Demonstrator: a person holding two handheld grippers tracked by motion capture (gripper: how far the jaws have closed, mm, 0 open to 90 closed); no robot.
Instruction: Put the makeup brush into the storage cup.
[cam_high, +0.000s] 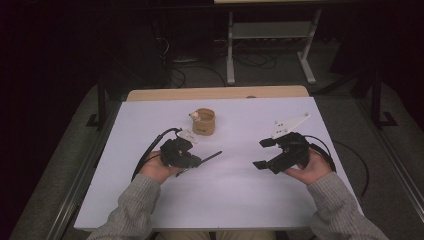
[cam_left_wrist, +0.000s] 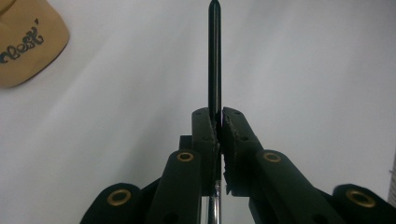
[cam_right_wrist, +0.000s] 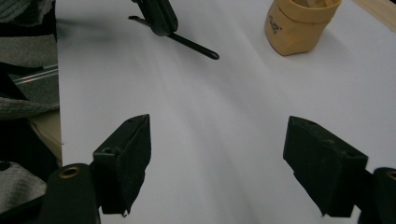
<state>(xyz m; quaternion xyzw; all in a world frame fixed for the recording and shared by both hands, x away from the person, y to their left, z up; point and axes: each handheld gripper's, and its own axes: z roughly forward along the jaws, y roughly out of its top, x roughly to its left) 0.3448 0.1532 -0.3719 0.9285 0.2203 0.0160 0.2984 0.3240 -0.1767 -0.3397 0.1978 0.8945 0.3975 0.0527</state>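
White table (cam_high: 220, 200), pen (cam_left_wrist: 214, 56) end tong-hidden

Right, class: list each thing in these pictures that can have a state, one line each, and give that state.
Left gripper: shut on the pen.
Pen: black, slim, clamped between the jaws, its tip sticking out forward above the sheet.
Right gripper: open, nothing between its jaws.
Tan pouch: upright on the white sheet, top open, something pale inside.
White sheet: lying flat on the table.

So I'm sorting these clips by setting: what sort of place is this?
Probably a lab or workshop recording station: a white-topped table, handheld grippers with trailing cables, more cables on the grey floor, and a metal-framed bench behind.
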